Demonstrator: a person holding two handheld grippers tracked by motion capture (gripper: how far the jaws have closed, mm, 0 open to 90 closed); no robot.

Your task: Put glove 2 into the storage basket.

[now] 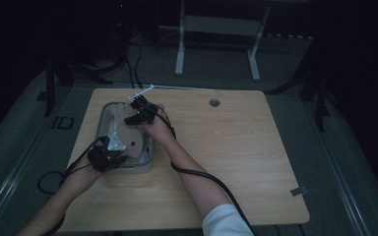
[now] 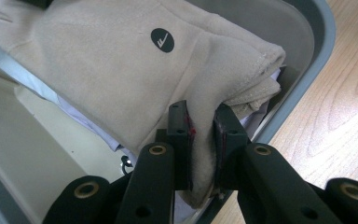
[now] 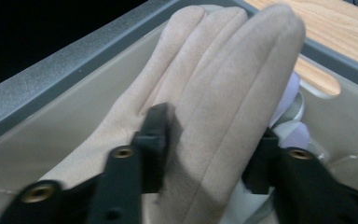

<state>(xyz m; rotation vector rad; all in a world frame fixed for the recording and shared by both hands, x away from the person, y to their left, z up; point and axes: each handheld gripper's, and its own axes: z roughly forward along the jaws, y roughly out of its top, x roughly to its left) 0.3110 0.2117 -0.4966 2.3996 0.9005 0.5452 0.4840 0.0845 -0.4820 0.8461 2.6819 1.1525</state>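
A beige glove [image 1: 130, 133] lies in a grey tray [image 1: 102, 118] on the left half of the wooden table. In the left gripper view, my left gripper [image 2: 204, 126] is shut on the glove's cuff edge [image 2: 200, 163], near the tray's rim [image 2: 317, 46]; the glove [image 2: 112, 70] bears a round black logo [image 2: 162, 39]. In the right gripper view, my right gripper [image 3: 209, 140] stands open astride the glove's fingers [image 3: 223, 70], with its jaws on either side of them. Pale white cloth [image 3: 289, 98] shows beneath the glove. In the high view, the left gripper [image 1: 117, 149] is at the tray's near end and the right gripper [image 1: 129, 119] at its far end.
The wooden table [image 1: 236, 147] has a round cable hole [image 1: 214, 103] near its far edge and a bit of tape [image 1: 299, 191] at the front right corner. A white-legged frame [image 1: 179, 49] stands on the floor beyond. Cables trail from both grippers.
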